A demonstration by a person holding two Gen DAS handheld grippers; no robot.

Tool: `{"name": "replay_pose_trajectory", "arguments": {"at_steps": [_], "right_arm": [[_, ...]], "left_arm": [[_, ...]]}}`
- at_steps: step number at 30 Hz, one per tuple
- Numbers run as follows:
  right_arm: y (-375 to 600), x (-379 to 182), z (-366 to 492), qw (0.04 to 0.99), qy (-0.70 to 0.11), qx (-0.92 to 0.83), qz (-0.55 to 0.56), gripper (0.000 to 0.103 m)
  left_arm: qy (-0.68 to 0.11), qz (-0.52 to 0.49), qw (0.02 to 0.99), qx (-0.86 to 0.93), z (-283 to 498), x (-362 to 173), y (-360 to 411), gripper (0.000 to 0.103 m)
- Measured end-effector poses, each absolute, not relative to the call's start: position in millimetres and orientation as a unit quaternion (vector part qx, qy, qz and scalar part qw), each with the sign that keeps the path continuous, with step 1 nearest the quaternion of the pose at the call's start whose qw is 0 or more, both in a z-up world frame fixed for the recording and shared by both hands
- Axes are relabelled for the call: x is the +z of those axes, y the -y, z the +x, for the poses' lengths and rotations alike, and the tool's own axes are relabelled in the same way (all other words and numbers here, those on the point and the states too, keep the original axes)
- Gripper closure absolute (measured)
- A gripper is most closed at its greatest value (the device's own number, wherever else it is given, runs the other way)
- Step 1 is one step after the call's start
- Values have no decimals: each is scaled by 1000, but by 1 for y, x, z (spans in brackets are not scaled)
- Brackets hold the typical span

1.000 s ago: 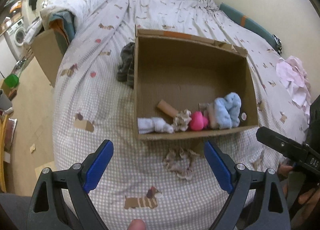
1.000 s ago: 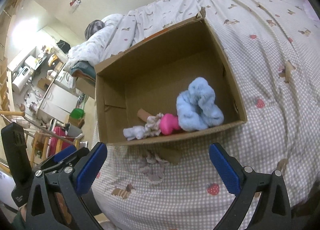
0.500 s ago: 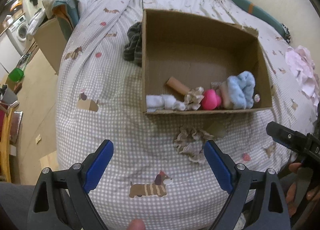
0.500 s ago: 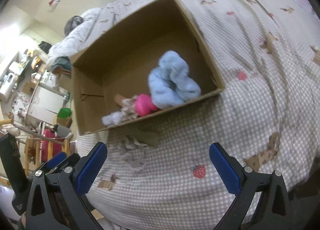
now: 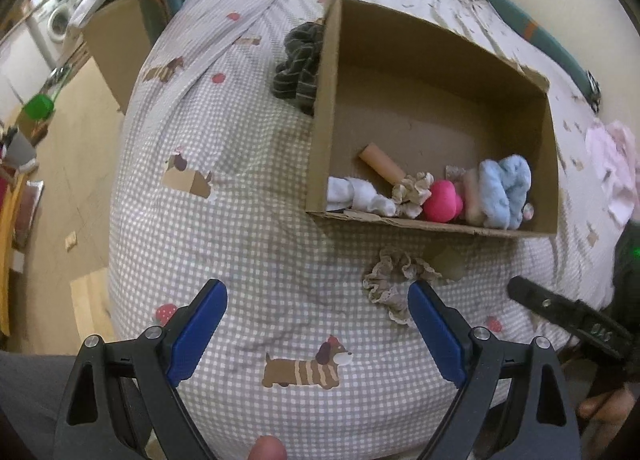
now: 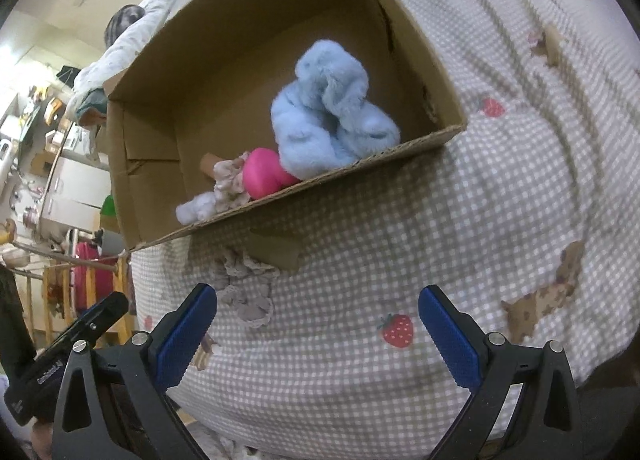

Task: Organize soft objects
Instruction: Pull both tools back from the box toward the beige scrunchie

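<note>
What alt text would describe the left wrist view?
An open cardboard box on a checked bedspread holds soft items including a fluffy blue sock. A beige scrunchie lies outside it, just ahead of the open left tool.

Open checked bedspread (image 5: 248,244) is lying along the bed's near edge. The cardboard box (image 5: 320,108) is blocking the middle, soft items crowding its near wall; its far half is bare. A beige scrunchie (image 5: 394,284) is lying just outside that wall.
</note>
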State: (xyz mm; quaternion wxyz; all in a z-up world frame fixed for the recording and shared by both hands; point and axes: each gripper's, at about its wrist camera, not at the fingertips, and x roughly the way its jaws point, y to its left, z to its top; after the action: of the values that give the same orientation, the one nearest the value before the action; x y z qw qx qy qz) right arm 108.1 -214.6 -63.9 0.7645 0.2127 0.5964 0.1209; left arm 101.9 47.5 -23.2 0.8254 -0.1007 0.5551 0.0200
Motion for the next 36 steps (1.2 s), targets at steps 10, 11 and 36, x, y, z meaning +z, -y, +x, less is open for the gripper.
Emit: {"name": "replay_pose_trajectory", "arguments": {"at_steps": [10, 11, 36], "right_arm": [[172, -91, 134, 755, -615, 123, 191, 19], [166, -93, 138, 755, -615, 126, 189, 26], [204, -51, 107, 769, -569, 197, 216, 96]], "left_arm": [[-562, -122, 817, 40, 98, -28, -70, 12], [-563, -124, 816, 41, 98, -29, -72, 12], [-597, -57, 800, -23, 117, -71, 12, 12]]}}
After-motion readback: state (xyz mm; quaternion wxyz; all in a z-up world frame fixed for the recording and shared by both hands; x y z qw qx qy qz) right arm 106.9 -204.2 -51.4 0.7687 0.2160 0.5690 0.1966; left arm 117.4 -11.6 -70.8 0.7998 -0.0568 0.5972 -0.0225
